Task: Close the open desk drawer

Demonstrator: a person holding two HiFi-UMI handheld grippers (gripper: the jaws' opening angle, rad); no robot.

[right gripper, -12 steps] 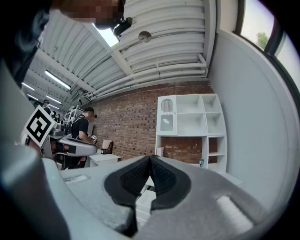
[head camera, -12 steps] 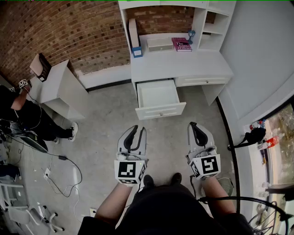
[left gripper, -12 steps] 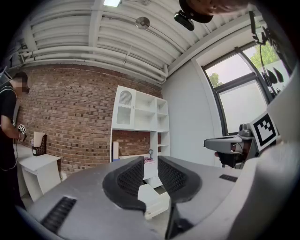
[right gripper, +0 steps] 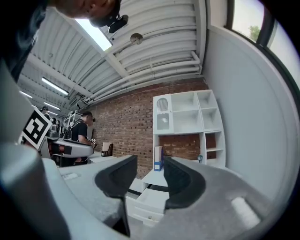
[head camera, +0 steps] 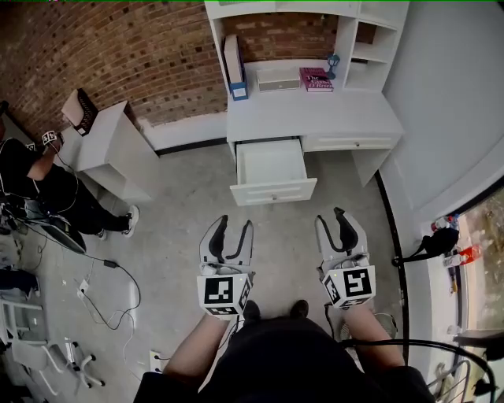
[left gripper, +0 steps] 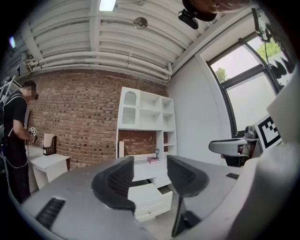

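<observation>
Brick back wall (head camera: pixel 118 55), grey concrete floor (head camera: pixel 181 205), white side cabinet (head camera: pixel 110 146) L, window (left gripper: pixel 253 93) R, strip light (left gripper: pixel 107 4) overhead.

No words, numbers or brand names can be read anywhere here. The nearest thing to a sign is the black-and-white square code pattern on the left cube (head camera: pixel 222 293), the one on the left gripper (head camera: pixel 235 227). There is another such pattern on the right cube (head camera: pixel 352 285), on the right gripper (head camera: pixel 331 219). Neither pattern carries letters. A smaller pattern of the same kind shows at the hand (head camera: pixel 50 139) of a person off to the left. The pink book (head camera: pixel 313 78) on the desk (head camera: pixel 315 118) has dark print on its cover, too small to make out.
</observation>
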